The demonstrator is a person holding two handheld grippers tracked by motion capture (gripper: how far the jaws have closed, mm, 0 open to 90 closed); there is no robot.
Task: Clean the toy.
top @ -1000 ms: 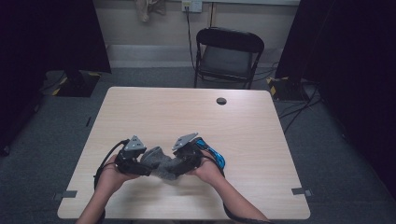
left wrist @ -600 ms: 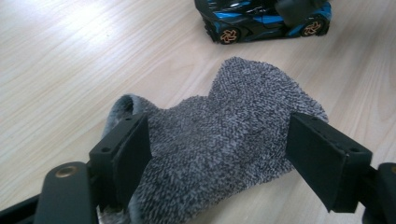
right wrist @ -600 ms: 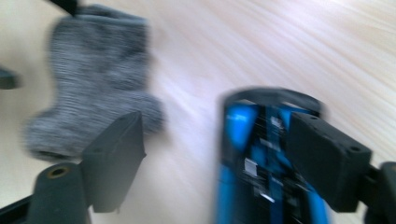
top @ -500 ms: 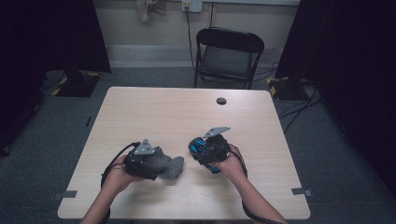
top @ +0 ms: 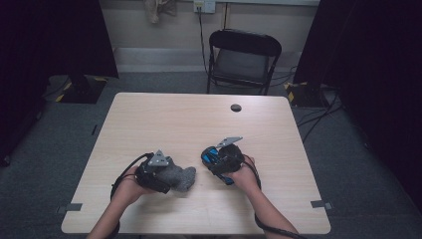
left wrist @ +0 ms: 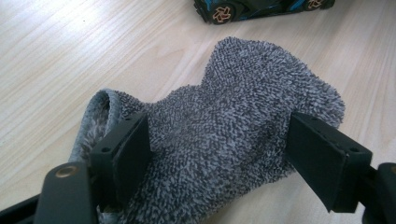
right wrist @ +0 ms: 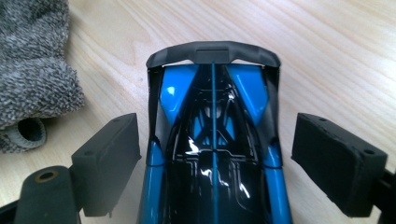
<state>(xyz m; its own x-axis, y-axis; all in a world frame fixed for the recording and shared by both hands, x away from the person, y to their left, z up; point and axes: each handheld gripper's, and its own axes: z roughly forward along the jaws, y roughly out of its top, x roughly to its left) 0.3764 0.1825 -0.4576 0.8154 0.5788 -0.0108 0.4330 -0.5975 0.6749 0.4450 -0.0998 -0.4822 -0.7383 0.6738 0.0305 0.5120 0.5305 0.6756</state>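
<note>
A fuzzy grey sock [top: 186,175] lies on the table near the front left. My left gripper [top: 171,180] is shut on it. In the left gripper view the sock [left wrist: 233,102] bulges between the two pads of the left gripper [left wrist: 217,135], and its cuff wraps the left jaw; these jaws have just closed a little. A blue and black toy car [top: 209,153] rests on the table to the right. My right gripper [top: 215,160] straddles it. Its jaws have just been opening; in the right gripper view the right gripper [right wrist: 217,123] has both pads clear of the car [right wrist: 212,140].
The wooden table [top: 174,119] has a small black round thing [top: 236,107] near its far edge. A black folding chair [top: 242,55] stands beyond it. In the right gripper view the sock [right wrist: 32,60] lies just left of the car. The car's wheel [left wrist: 222,11] sits past the sock.
The two grippers were pressed together over the sock a second ago. The right one has since drawn away to the right with the car. The left one stayed with the sock.
</note>
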